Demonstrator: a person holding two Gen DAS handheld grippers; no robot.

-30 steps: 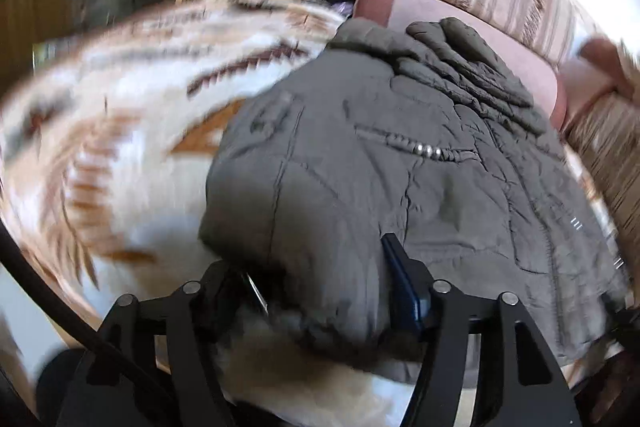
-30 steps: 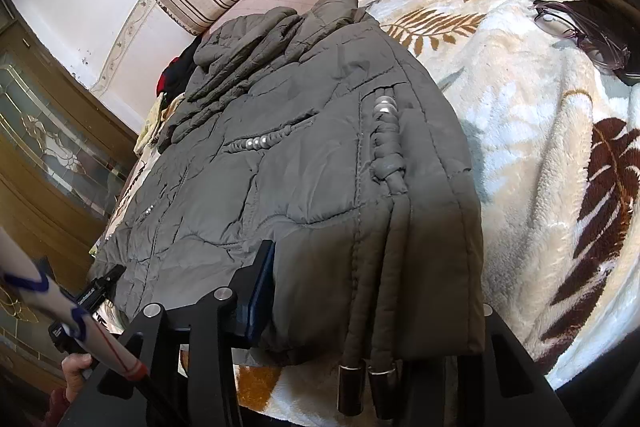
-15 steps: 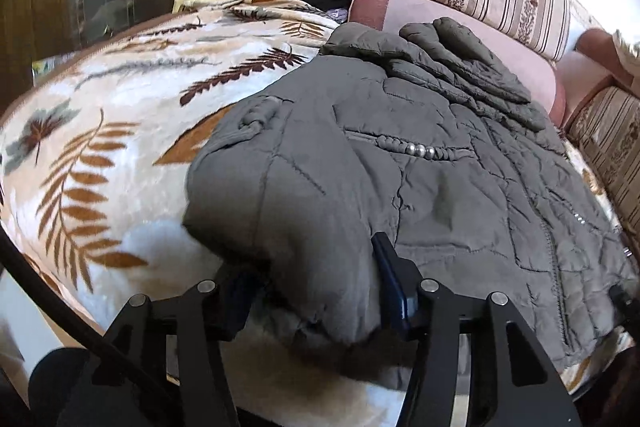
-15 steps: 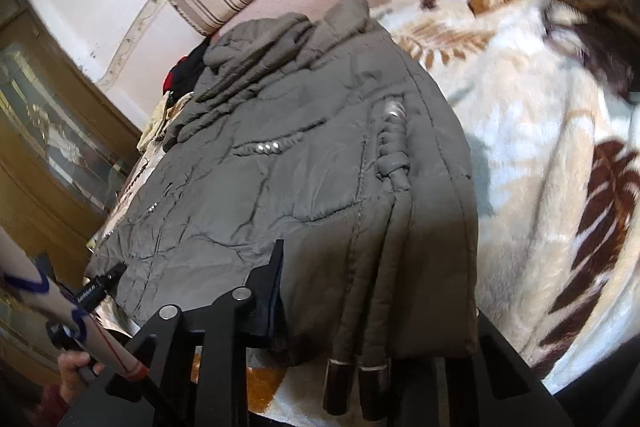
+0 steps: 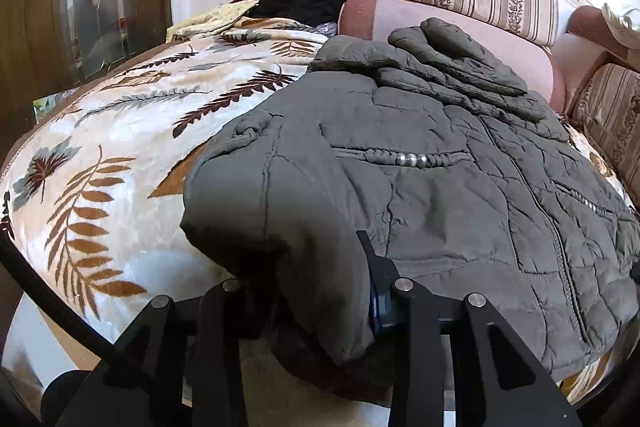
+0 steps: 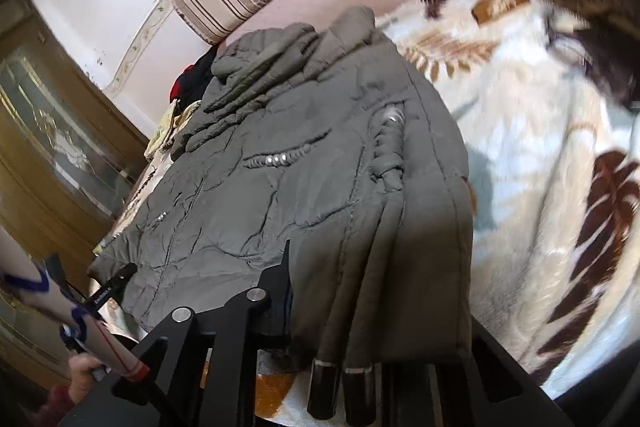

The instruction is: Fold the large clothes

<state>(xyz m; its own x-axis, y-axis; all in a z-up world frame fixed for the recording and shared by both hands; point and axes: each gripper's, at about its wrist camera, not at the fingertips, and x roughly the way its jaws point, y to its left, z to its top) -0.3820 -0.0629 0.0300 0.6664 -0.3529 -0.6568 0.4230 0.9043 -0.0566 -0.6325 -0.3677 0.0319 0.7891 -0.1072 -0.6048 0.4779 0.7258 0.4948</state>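
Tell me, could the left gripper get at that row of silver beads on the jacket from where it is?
Probably not right away: the left gripper is shut on the jacket hem. The beads lie uncovered further up, so nothing else blocks them.

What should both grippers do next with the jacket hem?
Probably lift together and carry the hem toward the collar. The left gripper and right gripper each pinch a near corner of the grey quilted jacket, which lies flat on the leaf-print blanket.
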